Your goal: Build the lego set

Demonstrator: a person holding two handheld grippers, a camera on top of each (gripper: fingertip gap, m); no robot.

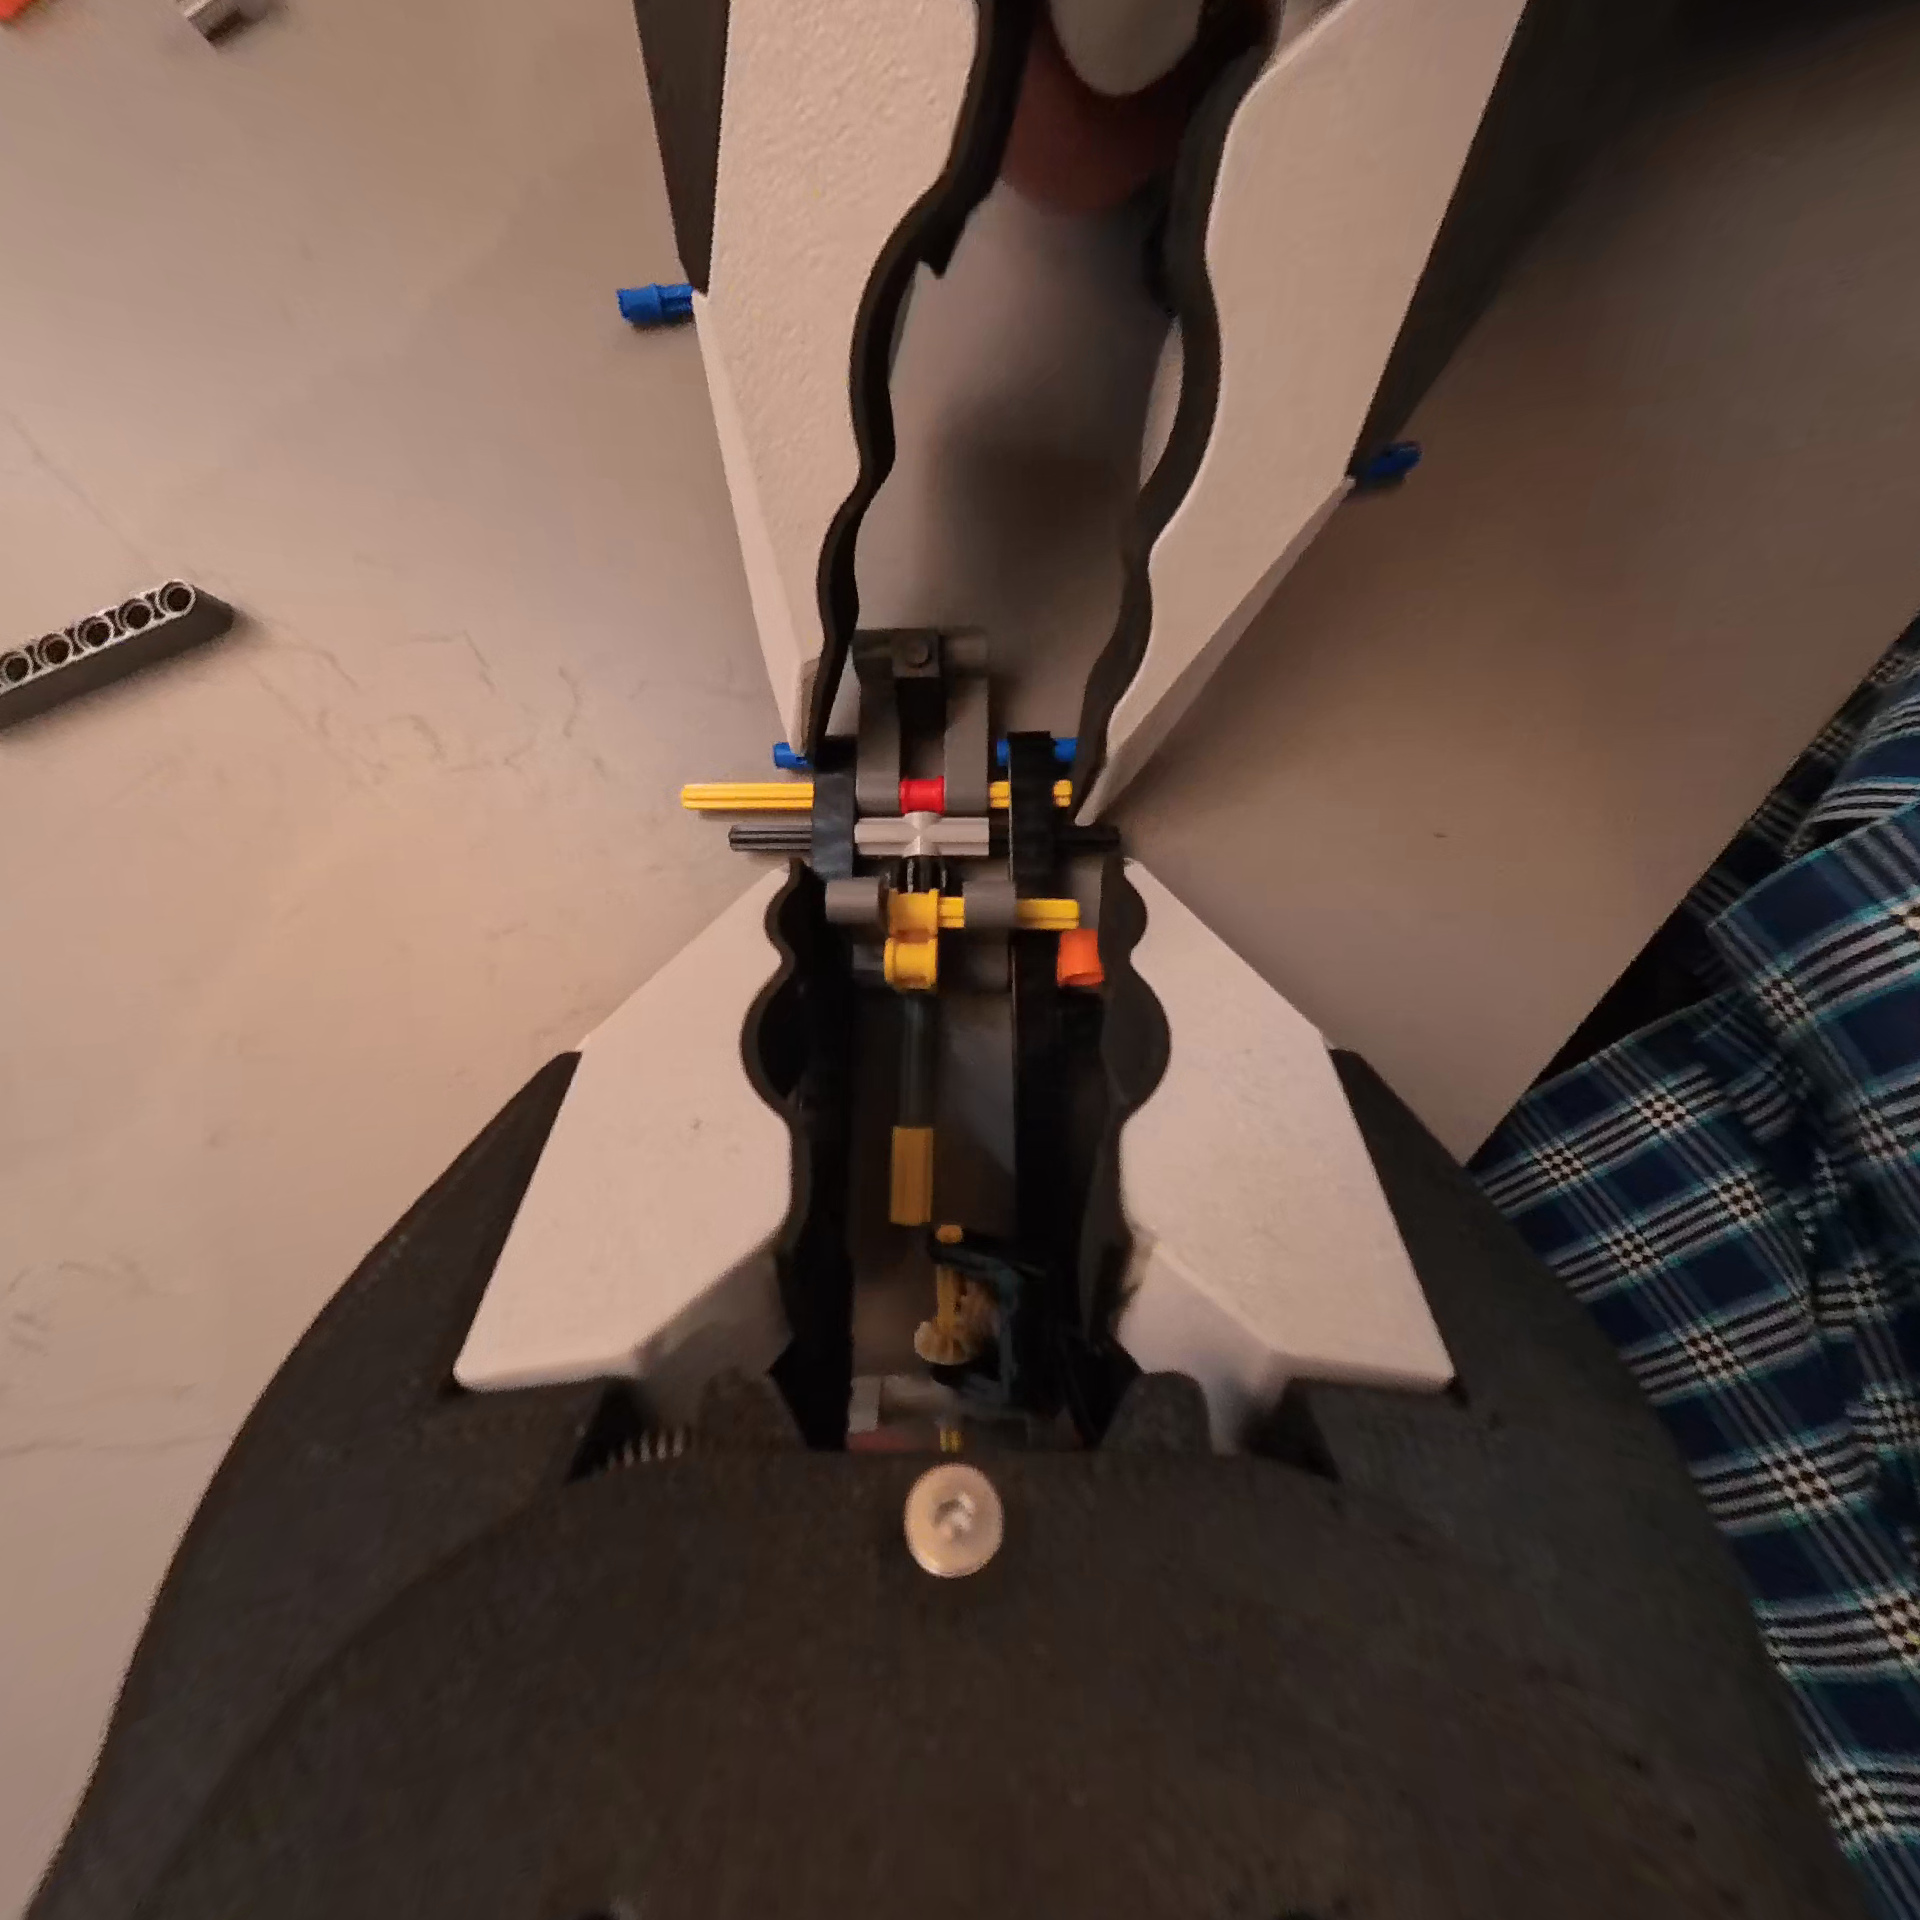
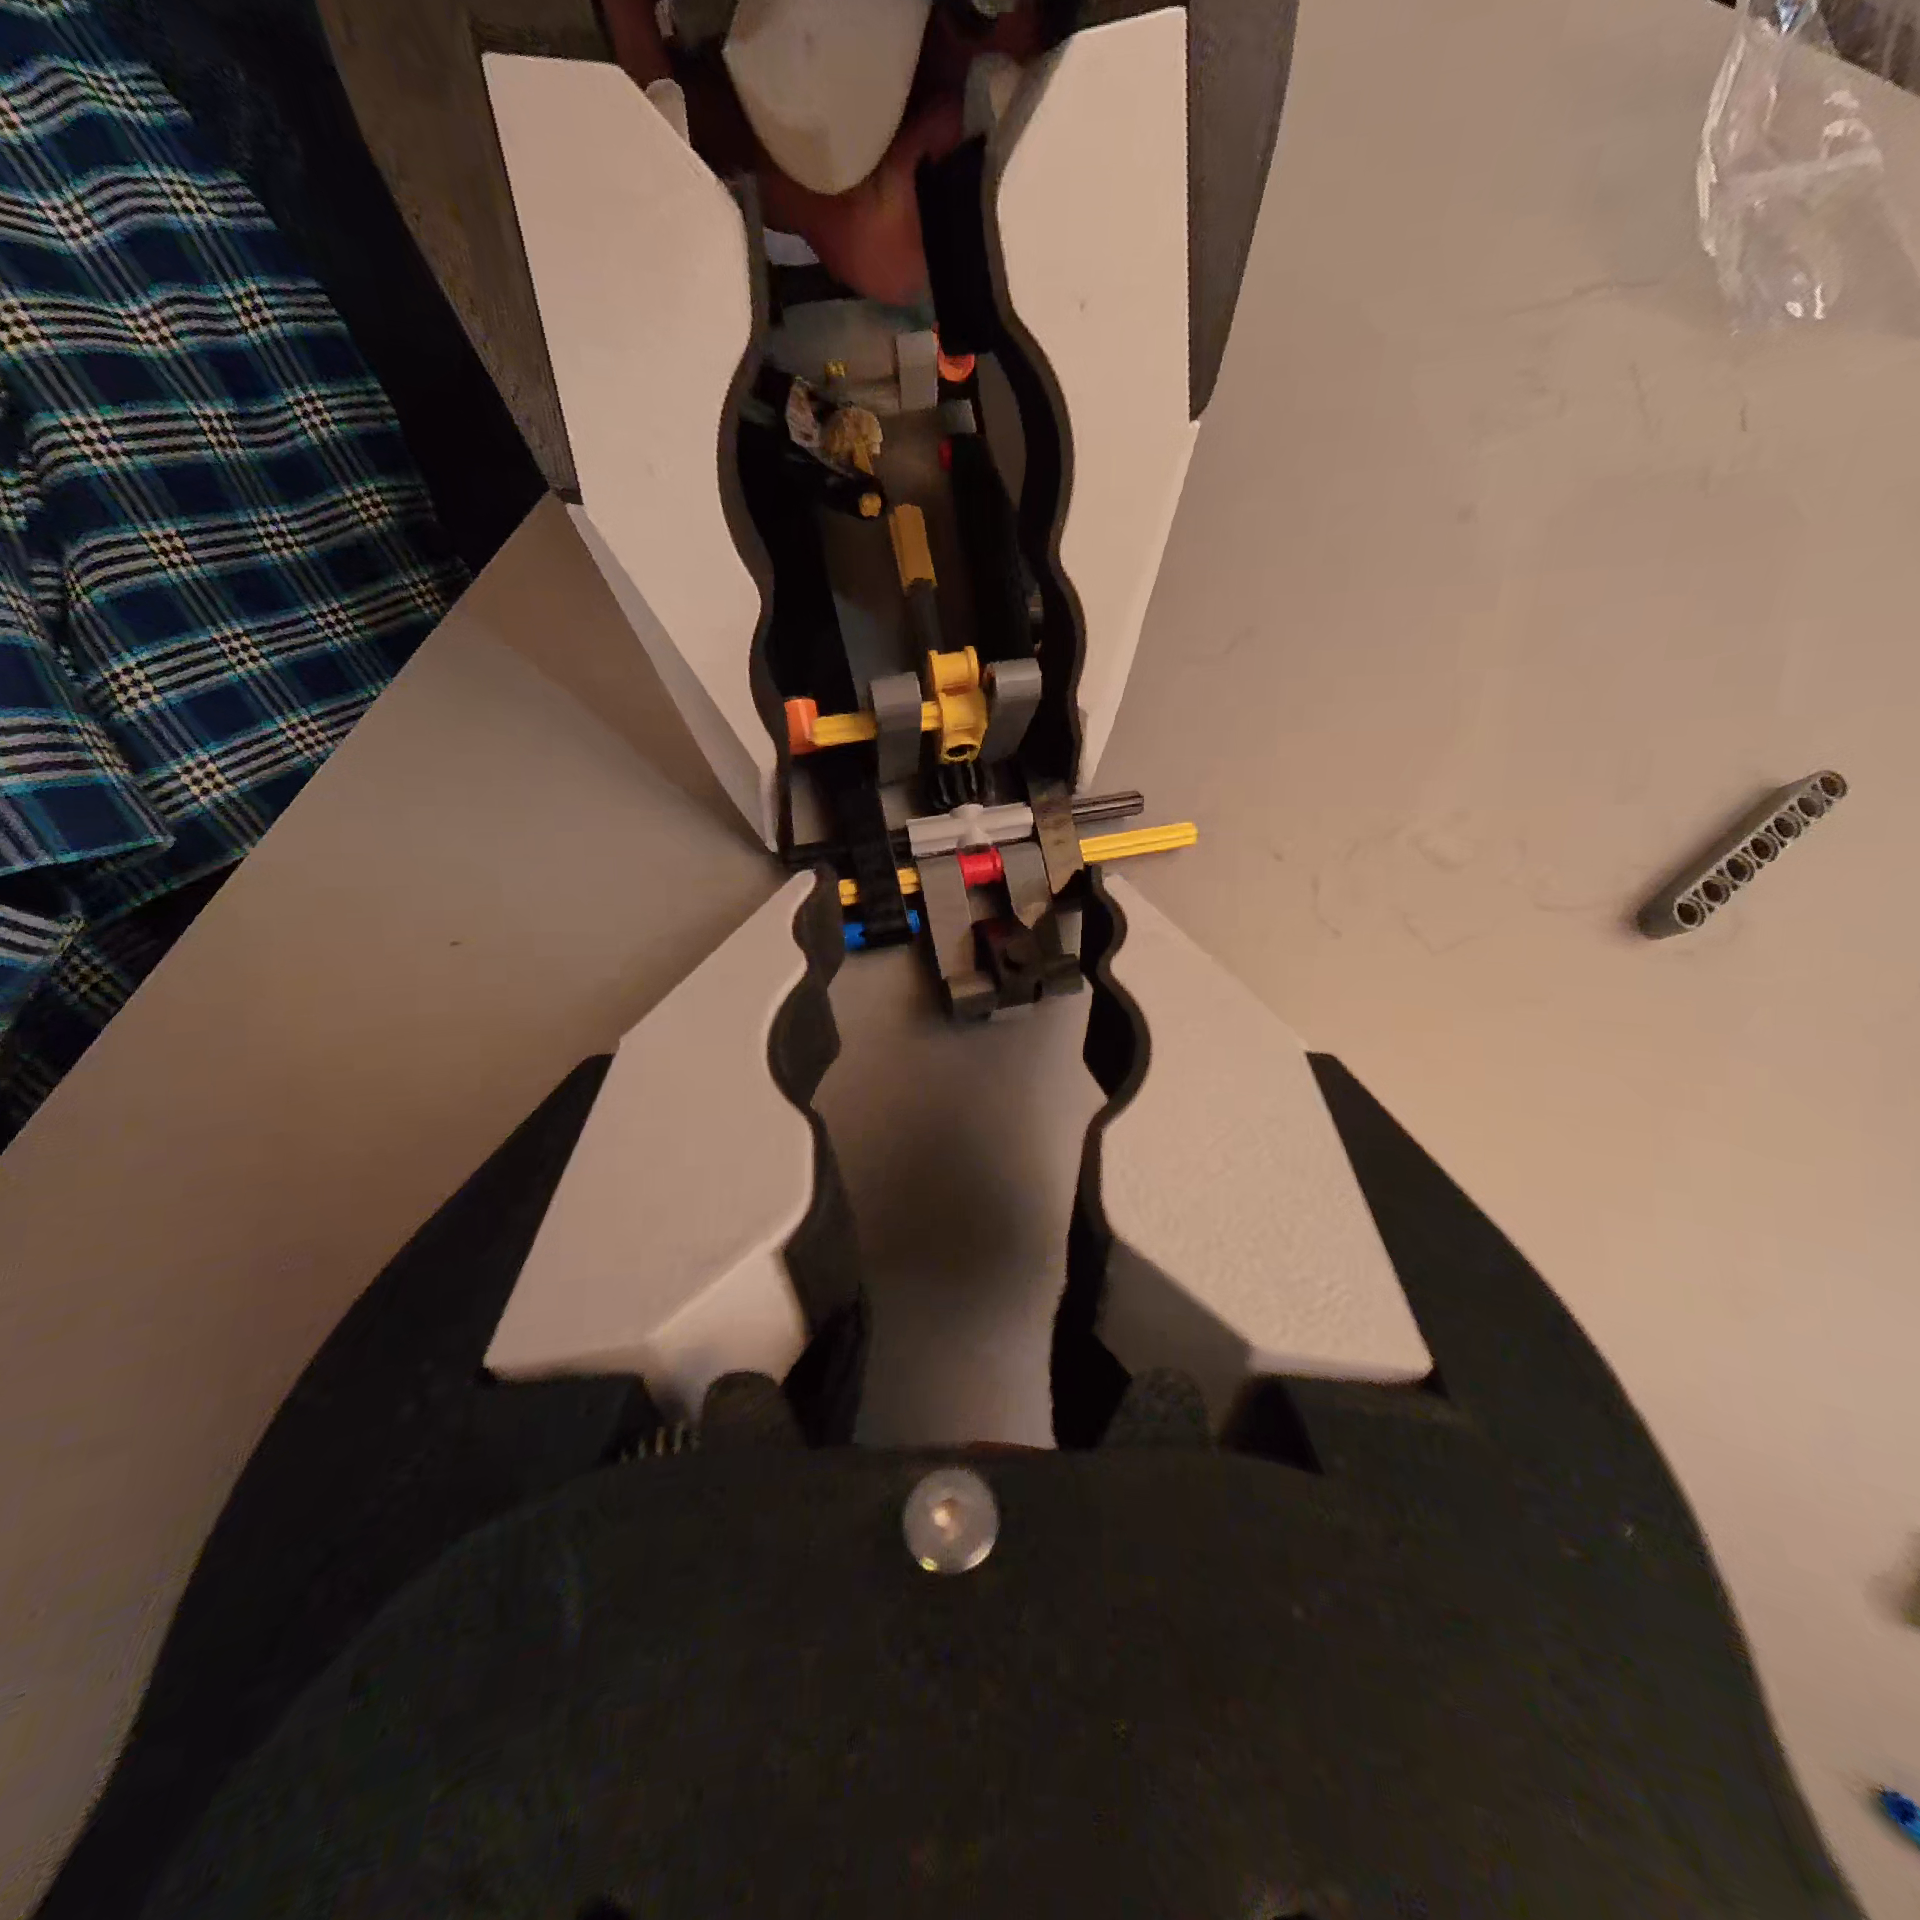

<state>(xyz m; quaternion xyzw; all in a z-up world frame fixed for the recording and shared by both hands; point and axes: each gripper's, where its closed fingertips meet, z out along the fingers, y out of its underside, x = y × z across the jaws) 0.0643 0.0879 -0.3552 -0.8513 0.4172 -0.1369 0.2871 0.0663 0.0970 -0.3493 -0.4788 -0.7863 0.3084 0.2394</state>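
Both tools on the half-built lego assembly (image 1: 935,935), held over the desk (image 1: 364,935) near its edge by the plaid cloth (image 1: 1766,1143).

Left tool (image 1: 951,883) narrowed tight onto the long black-framed body. Right tool (image 2: 951,904) a bit wider, tips pinching the grey end; firm grip there hard to confirm. Build looks partway: black side beams, grey connectors, yellow axle (image 2: 1138,836) sticking out sideways, red bush, orange bush, yellow gear deep inside. Still loose: grey holed beam (image 2: 1740,854), blue pins (image 1: 652,304), so more steps left. Clear plastic bag (image 2: 1787,177) at far desk corner.
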